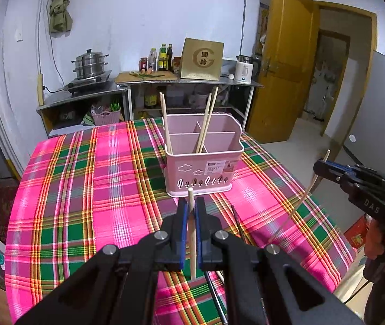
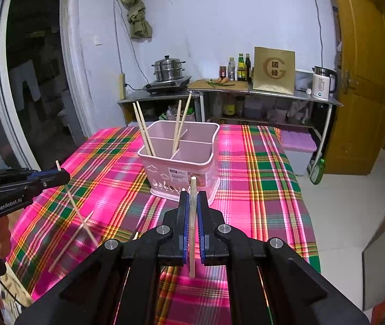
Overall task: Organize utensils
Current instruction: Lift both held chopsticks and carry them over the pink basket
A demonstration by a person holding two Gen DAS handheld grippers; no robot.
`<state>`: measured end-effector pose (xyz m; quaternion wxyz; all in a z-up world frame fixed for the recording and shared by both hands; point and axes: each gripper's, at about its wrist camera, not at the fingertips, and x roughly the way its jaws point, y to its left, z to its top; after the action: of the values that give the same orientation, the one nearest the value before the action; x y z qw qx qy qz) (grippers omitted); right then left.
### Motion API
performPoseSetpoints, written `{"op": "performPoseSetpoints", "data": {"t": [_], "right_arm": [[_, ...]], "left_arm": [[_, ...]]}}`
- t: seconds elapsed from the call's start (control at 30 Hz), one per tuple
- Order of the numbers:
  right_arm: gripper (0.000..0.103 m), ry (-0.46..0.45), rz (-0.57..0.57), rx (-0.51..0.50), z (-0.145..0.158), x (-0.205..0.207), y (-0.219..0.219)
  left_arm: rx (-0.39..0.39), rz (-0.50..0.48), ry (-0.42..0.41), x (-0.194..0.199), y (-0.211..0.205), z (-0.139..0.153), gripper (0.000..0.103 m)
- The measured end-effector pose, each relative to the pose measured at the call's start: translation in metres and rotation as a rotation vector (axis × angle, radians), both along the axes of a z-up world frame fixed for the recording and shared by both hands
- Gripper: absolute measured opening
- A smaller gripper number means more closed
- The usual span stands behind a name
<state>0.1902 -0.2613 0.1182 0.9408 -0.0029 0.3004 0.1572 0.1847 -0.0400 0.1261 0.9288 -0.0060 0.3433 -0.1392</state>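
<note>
A pink divided utensil basket (image 1: 201, 162) (image 2: 181, 159) stands on the plaid table and holds several wooden chopsticks (image 1: 208, 119) (image 2: 143, 127) upright. My left gripper (image 1: 191, 208) is shut on a wooden chopstick (image 1: 192, 233), held upright just in front of the basket; it also shows in the right wrist view (image 2: 62, 174). My right gripper (image 2: 192, 203) is shut on another wooden chopstick (image 2: 192, 227), held upright near the basket; it shows at the right of the left wrist view (image 1: 321, 166). One loose chopstick (image 2: 70, 241) lies on the cloth at the left.
The table carries a pink and green plaid cloth (image 1: 97, 189). Dark thin utensils (image 1: 239, 227) lie near the front edge. Behind stands a steel counter (image 1: 192, 81) with a steamer pot, bottles, a box and a kettle. A yellow door (image 1: 281, 62) is at the right.
</note>
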Motion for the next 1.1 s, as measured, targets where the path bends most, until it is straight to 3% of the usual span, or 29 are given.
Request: {"op": "performPoseSetpoints", "data": {"t": [0.43, 1.1], "right_arm": [[0.005, -0.041, 0.027, 0.008, 0.024, 0.013, 0.019], [0.005, -0.121, 0.061, 0.066, 0.076, 0.086, 0.05]], "left_arm": [[-0.002, -0.019, -0.011, 0.022, -0.003, 0.022, 0.006], [-0.004, -0.032, -0.08, 0.108, -0.01, 0.086, 0.006]]}}
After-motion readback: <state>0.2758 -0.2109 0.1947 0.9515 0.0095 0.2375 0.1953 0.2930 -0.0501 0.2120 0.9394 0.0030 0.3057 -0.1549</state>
